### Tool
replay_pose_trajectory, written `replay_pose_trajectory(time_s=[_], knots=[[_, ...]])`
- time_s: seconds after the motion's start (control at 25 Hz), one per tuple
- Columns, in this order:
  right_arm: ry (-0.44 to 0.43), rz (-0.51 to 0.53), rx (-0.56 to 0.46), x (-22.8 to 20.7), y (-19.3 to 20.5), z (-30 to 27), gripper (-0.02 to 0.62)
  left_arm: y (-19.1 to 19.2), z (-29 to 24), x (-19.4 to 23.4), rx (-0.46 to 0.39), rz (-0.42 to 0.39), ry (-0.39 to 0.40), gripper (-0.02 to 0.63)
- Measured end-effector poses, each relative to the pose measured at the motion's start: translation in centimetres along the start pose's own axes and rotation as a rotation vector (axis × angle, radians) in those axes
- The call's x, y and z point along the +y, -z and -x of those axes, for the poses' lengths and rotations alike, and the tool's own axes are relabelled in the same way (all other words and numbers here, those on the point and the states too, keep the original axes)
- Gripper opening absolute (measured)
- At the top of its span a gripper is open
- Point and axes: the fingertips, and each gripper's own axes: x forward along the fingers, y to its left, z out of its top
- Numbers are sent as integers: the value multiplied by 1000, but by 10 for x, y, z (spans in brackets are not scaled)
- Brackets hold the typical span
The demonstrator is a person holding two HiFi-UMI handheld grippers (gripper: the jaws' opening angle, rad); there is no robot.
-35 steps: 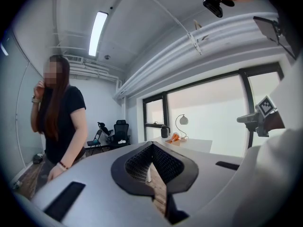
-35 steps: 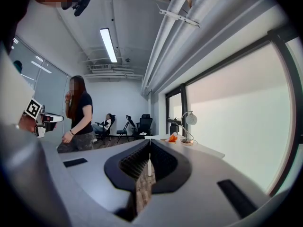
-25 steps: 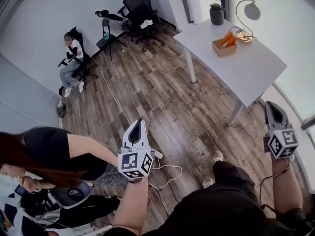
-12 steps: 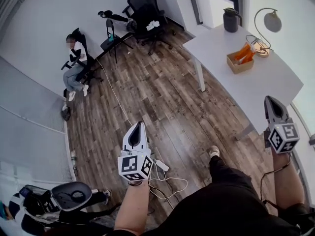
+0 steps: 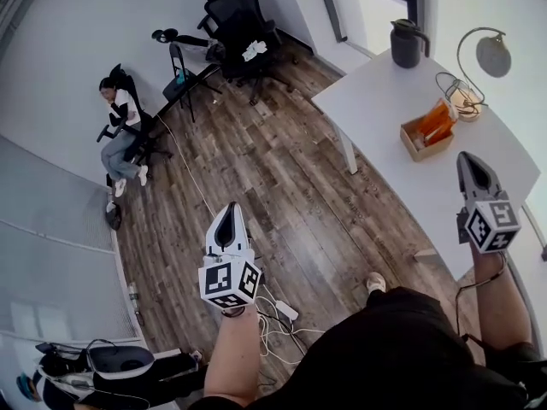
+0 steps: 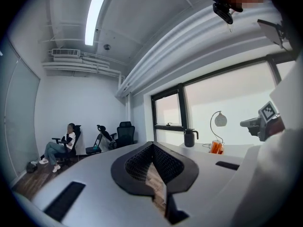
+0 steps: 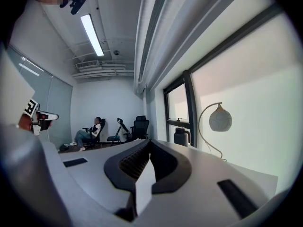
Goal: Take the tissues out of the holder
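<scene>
A brown open box (image 5: pixel 425 131) holding an orange pack stands on the white table (image 5: pixel 385 101), near its far right side; it shows as an orange spot (image 6: pixel 216 147) in the left gripper view. My right gripper (image 5: pixel 468 161) hangs in the air near the table's front edge, a little short of the box, jaws shut and empty (image 7: pixel 149 148). My left gripper (image 5: pixel 226 213) is held over the wood floor, well left of the table, jaws together with nothing between them (image 6: pixel 153 146). Both point away from me.
A dark jug (image 5: pixel 408 43) and a bent-neck lamp (image 5: pixel 489 55) stand behind the box. A person sits on a chair (image 5: pixel 120 126) at the far wall, with black office chairs (image 5: pixel 239 15) beside. Cables and a power strip (image 5: pixel 284 311) lie by my feet.
The head view has swung, so the table and box now sit nearer and more to the right. The long-haired person at lower left has left the view. Both grippers hold roughly the same pose.
</scene>
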Motion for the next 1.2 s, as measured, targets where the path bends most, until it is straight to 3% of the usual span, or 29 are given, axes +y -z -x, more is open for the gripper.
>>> replay_pose_trajectory(time_s=[0.2,0.44,0.88,1.2], knots=[[22,20,-26,-30,-5,-47,6,-8,-66,-16,-13,6,41,5],[60,9,5,-53,4,-76,6,-1,-136,-53,-11,-49,152,5],[319,-47,23,-118,11,-107,6,-8,-317,-112,-24,-56,440,5],[561,-102,39,-151,4,-136,6,-23,-454,-178,-11,-83,728,5]])
